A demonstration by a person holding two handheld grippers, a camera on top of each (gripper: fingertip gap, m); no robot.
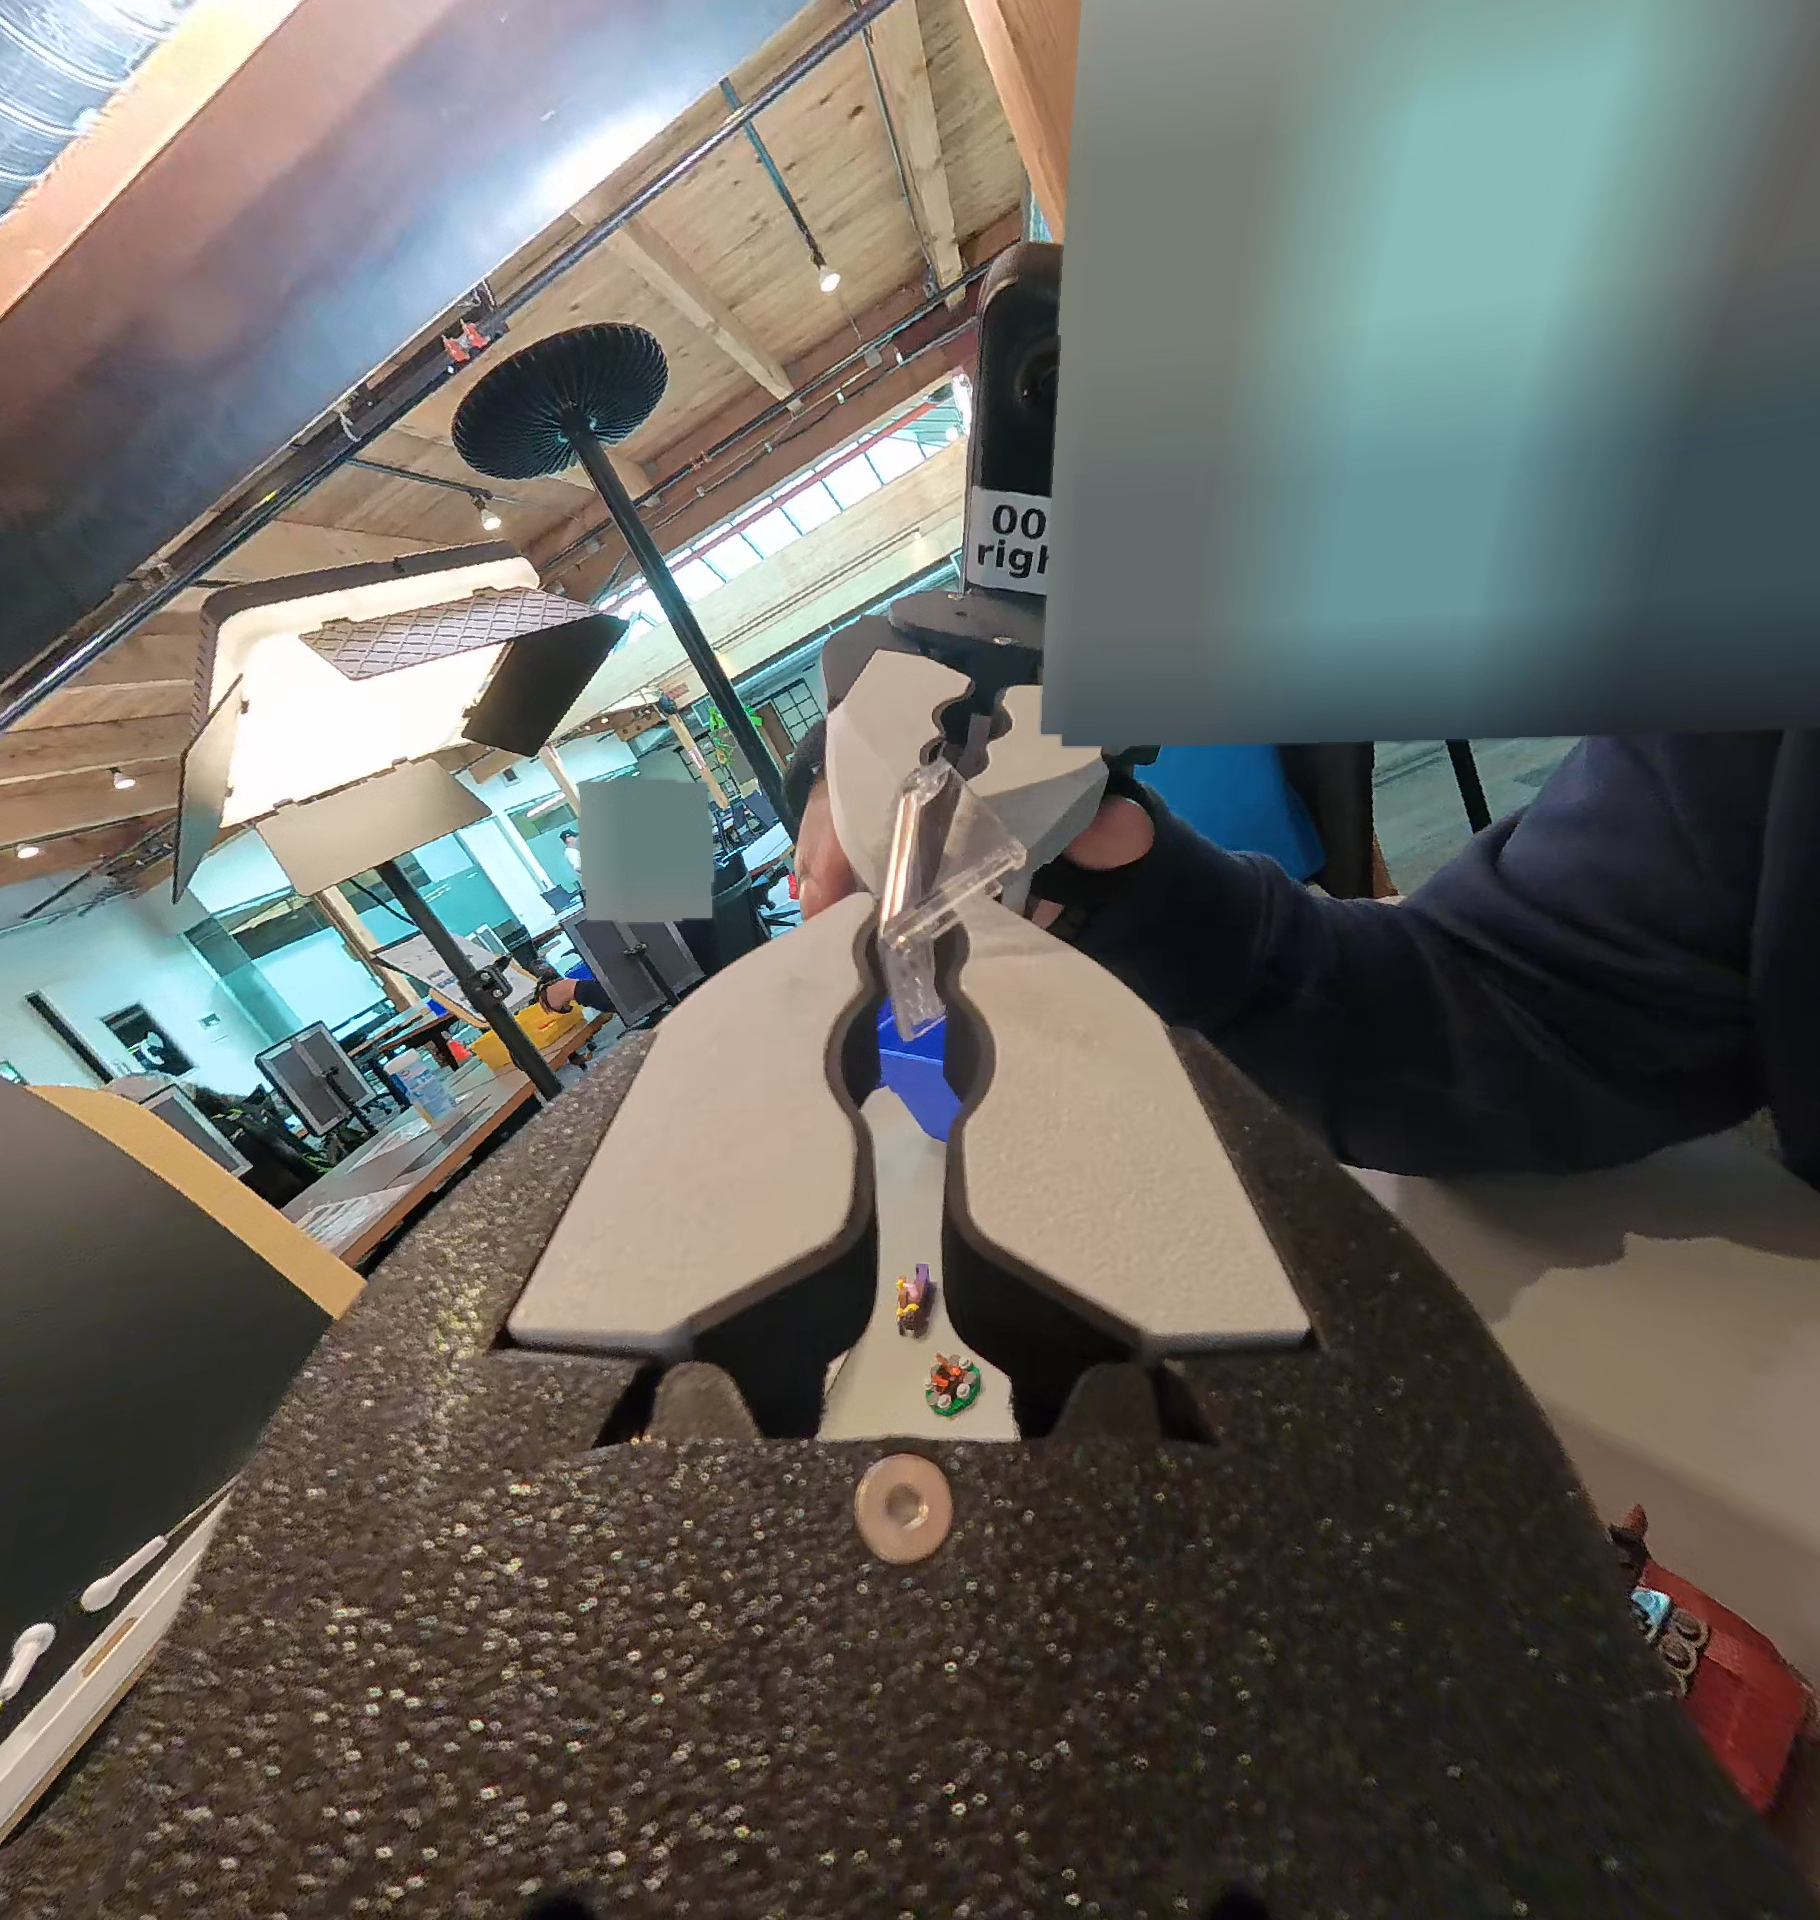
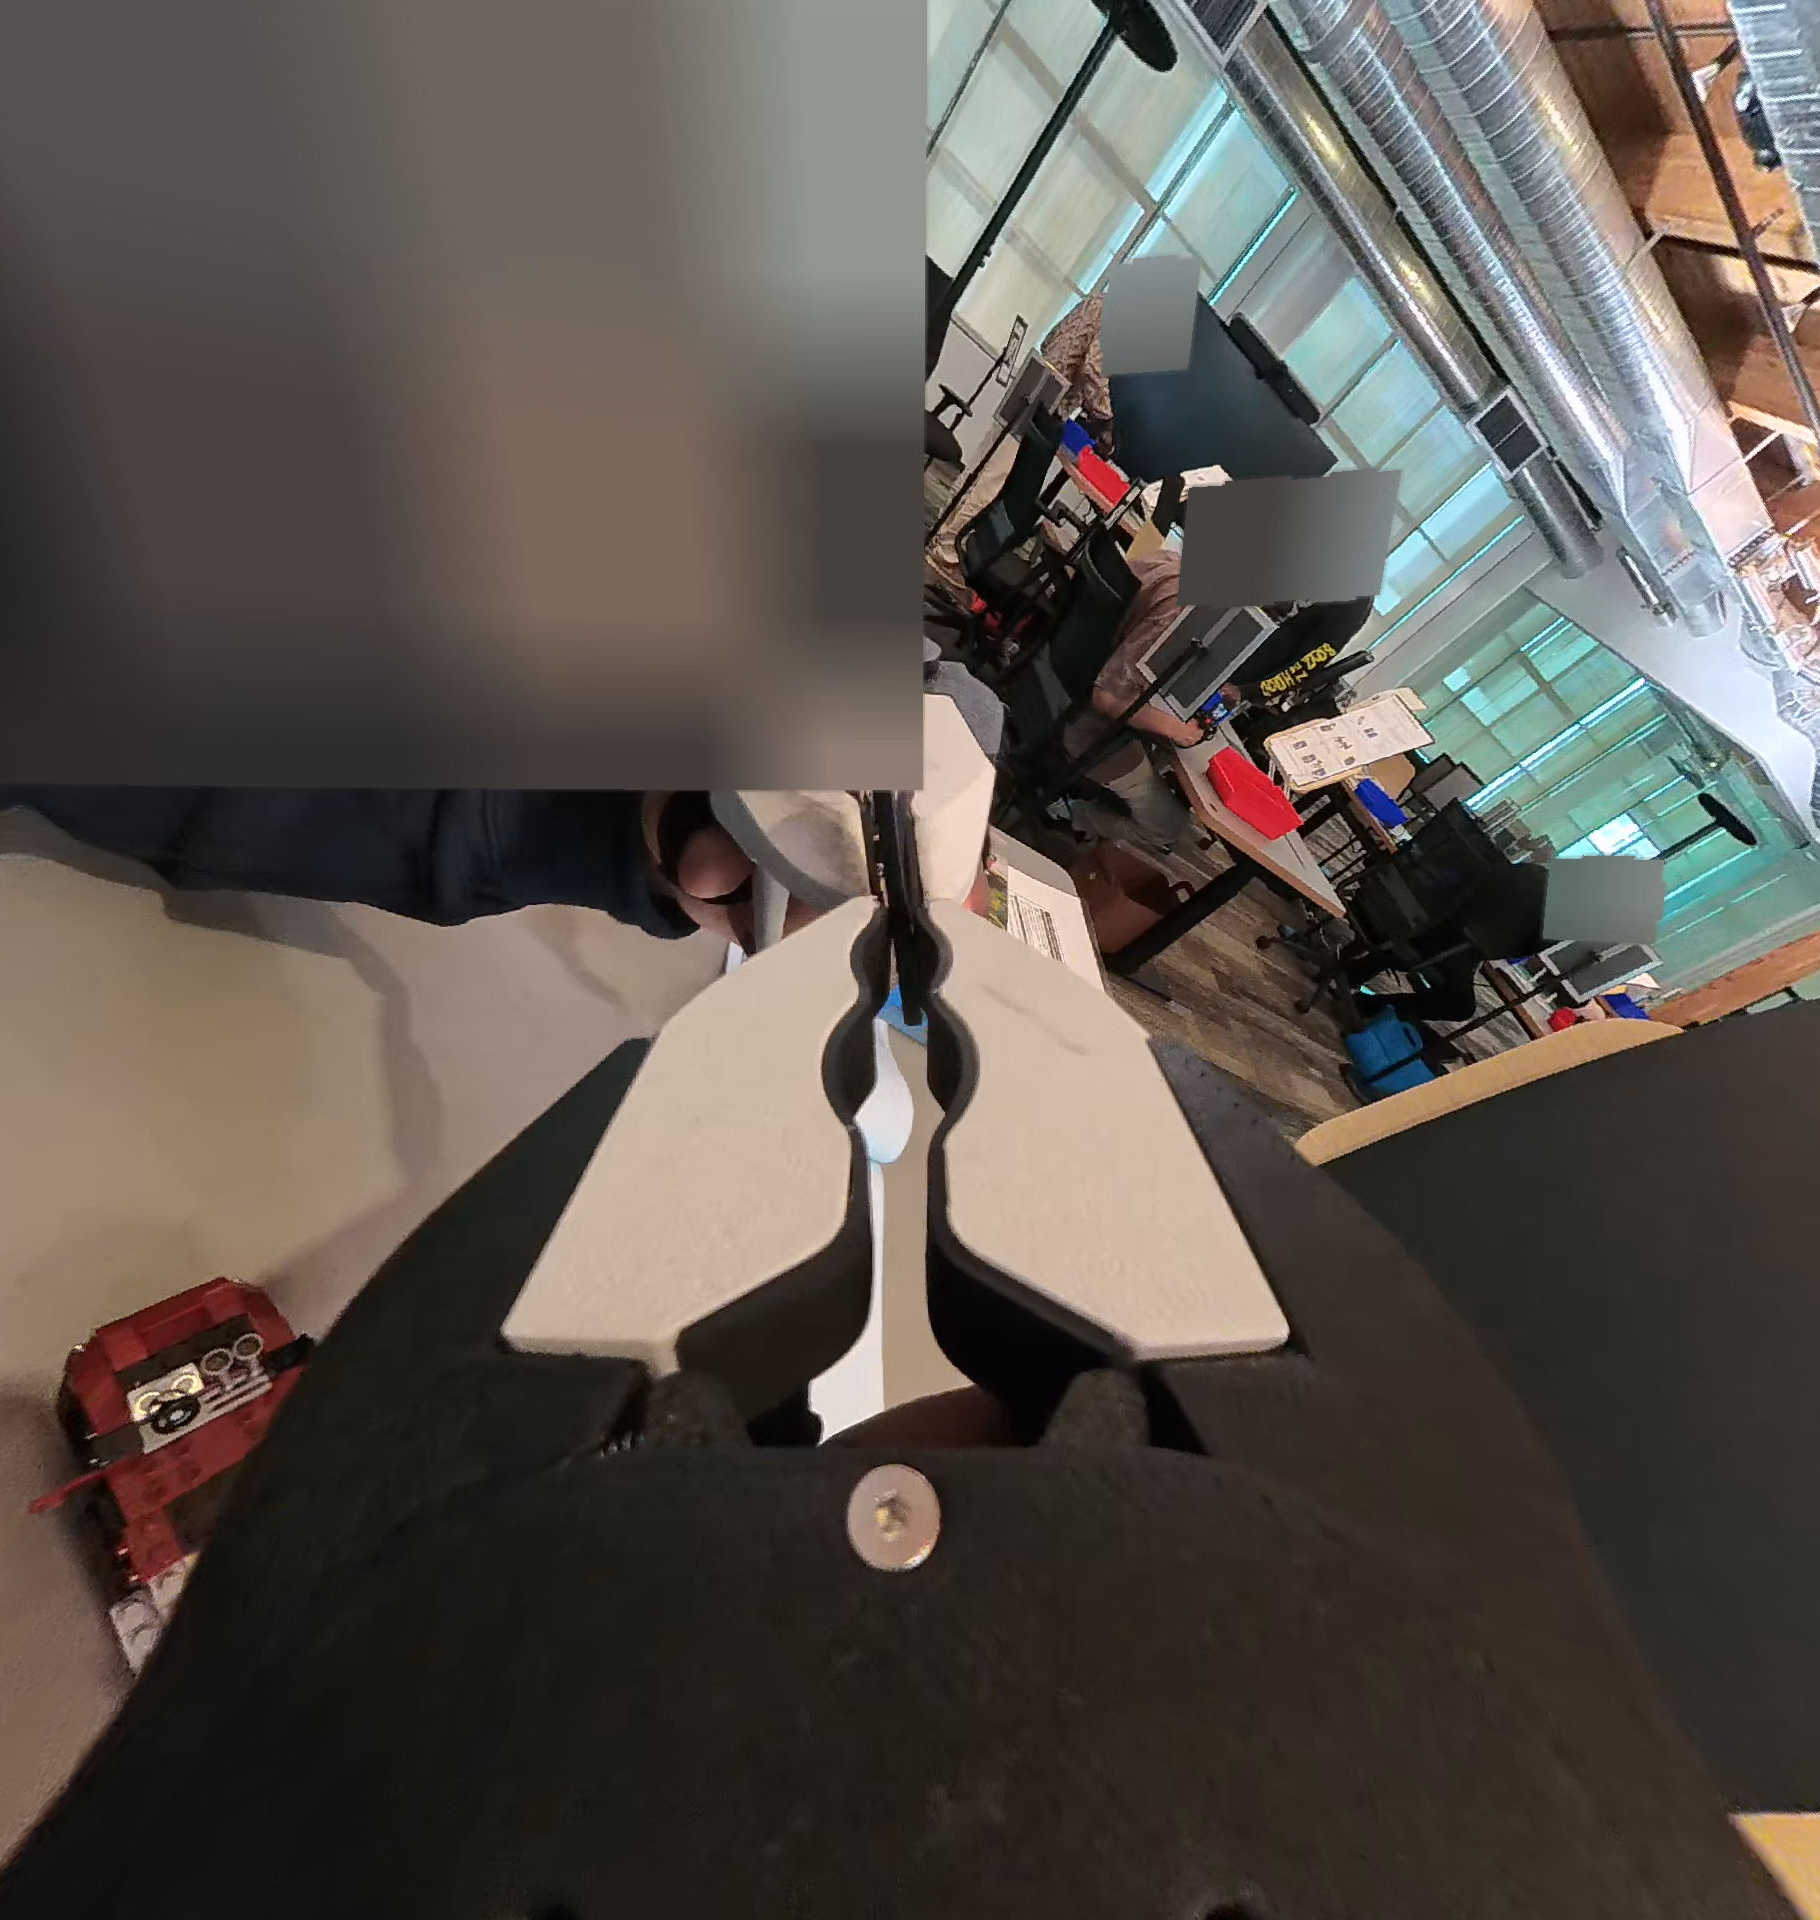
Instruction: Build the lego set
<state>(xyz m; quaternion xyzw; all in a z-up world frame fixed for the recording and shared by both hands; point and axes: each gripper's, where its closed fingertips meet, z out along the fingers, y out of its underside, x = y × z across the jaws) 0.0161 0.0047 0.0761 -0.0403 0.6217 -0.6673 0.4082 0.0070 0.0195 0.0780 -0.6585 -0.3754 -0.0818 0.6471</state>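
Two hand-held grippers: I hold one in each hand, raised above the surface (image 1: 1664,1299), tip to tip.
Left hand-held gripper (image 1: 911,935): its grey fingers (image 1: 760,1039) are close together and pinch a clear plastic piece (image 1: 921,935) at the tips.
Clear plastic piece: it is flat, with a folded flap sticking out to the side; its far end reaches up to my other gripper.
Right hand-held gripper (image 2: 901,940): its fingers (image 2: 1041,1060) are almost together on a thin dark edge (image 2: 906,956) that runs up to the left one; I cannot tell for sure that it is the same clear piece.
Blue bin (image 1: 921,1081): seen between my left fingers, down on the surface.
Small toy figure (image 1: 914,1294): purple and yellow, lying on the surface below.
Small green toy base (image 1: 953,1382): just beside the figure.
Red brick toy (image 2: 173,1392): on the surface, off to the side, well apart from both grippers.
My sleeve (image 1: 1457,987): dark blue.
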